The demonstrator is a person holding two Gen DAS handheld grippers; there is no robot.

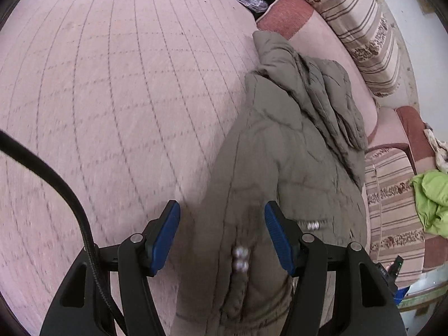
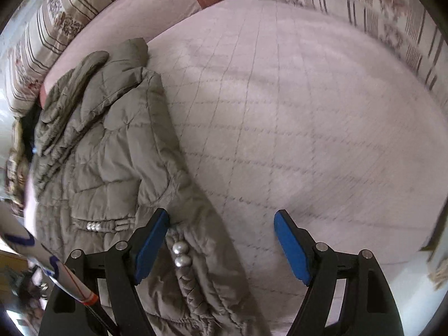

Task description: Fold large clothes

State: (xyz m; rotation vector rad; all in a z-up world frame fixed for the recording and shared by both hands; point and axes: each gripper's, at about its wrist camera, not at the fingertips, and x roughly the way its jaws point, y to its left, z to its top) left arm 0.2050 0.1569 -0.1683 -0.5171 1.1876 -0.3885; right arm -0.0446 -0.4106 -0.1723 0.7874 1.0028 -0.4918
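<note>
An olive-grey quilted jacket lies folded lengthwise on a pink quilted bedcover. It has silver bead trim near its lower end. My left gripper is open, its blue pads either side of the jacket's lower part, just above it. In the right wrist view the jacket lies at the left, with the beads by my left pad. My right gripper is open over the jacket's right edge and the bedcover.
Striped floral cushions and a red-and-pink sofa edge border the bedcover. A lime-green garment lies at the far right. A black cable crosses at the left. Striped cushions also line the far side.
</note>
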